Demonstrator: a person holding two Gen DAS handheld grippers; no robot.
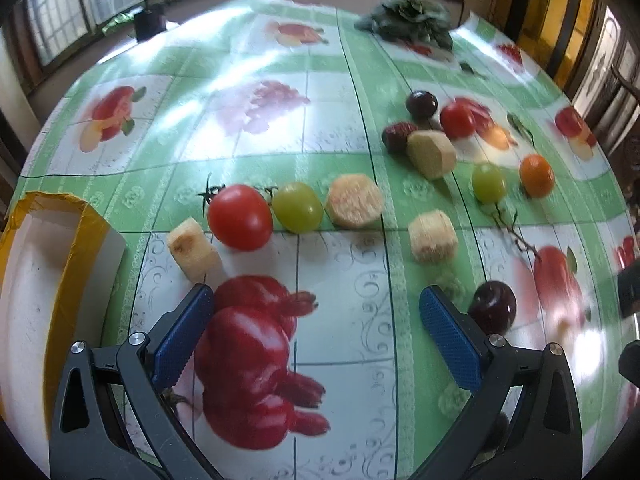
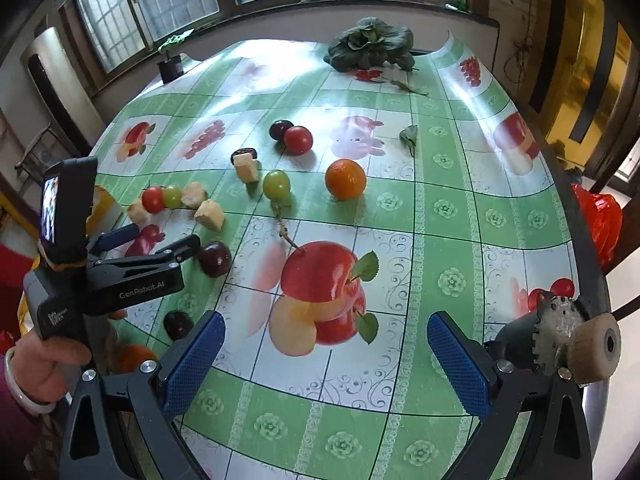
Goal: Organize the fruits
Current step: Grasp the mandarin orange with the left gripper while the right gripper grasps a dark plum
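Fruit lies scattered on a green fruit-print tablecloth (image 1: 248, 56). In the left wrist view a row holds a pale chunk (image 1: 194, 249), a red tomato (image 1: 240, 217), a green grape (image 1: 298, 207) and a peeled chunk (image 1: 354, 200). Another chunk (image 1: 433, 236) and a dark cherry (image 1: 493, 307) lie nearer right. My left gripper (image 1: 316, 312) is open and empty just before the row; it also shows in the right wrist view (image 2: 164, 240). My right gripper (image 2: 324, 344) is open and empty above a printed apple. An orange (image 2: 345, 179) and a green grape (image 2: 276, 184) lie ahead.
A white box with yellow tape (image 1: 44, 264) stands at the left. Leafy greens (image 2: 370, 46) lie at the far edge, a small pot (image 2: 171, 65) at the far left. A red bag (image 2: 602, 224) hangs off the right side. A dark cherry (image 2: 179, 325) lies near my right gripper.
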